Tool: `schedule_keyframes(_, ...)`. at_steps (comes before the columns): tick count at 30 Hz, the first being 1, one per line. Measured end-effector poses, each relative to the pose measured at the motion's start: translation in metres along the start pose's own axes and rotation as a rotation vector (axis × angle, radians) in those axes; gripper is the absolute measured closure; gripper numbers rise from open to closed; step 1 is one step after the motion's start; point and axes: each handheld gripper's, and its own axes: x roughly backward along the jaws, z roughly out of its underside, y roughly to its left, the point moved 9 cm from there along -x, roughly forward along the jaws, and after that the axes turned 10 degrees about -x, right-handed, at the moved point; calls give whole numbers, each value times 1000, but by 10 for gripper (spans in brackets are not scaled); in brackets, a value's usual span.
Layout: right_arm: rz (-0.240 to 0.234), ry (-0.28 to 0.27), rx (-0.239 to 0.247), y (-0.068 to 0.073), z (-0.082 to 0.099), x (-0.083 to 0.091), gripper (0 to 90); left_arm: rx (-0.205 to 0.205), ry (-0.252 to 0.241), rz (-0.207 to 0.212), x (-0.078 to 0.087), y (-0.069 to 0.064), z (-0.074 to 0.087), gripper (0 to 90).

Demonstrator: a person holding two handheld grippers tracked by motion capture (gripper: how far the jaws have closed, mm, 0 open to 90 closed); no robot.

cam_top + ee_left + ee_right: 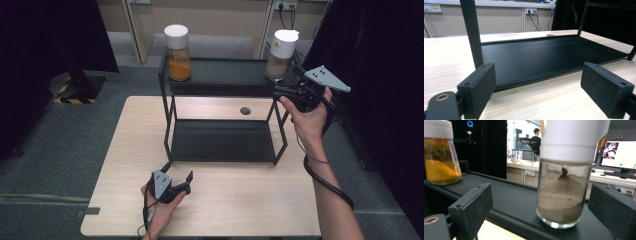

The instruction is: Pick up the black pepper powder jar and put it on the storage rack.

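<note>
Black pads of the right gripper (541, 212) stand wide apart w/ nothing clamped, raised at the rack's top shelf (225, 70); the glass jar of brown powder (564, 182), white lid, sits upright btwn them, just ahead, no pad touching it, and the jar of orange powder (440, 155) stands well off to that gripper's left on the same shelf. Left gripper (539, 92) rests low on the wooden table (225, 200), jaws also wide apart & empty, facing the black rack's bare bottom shelf (549, 55) just ahead, a rack leg (471, 32) close by its left pad.
</note>
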Motion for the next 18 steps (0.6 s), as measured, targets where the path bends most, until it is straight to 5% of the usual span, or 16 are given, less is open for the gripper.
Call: schedule_keyframes(18, -28, 14, 0, 6, 21, 18, 55, -2, 0, -1, 0, 0, 0, 126)
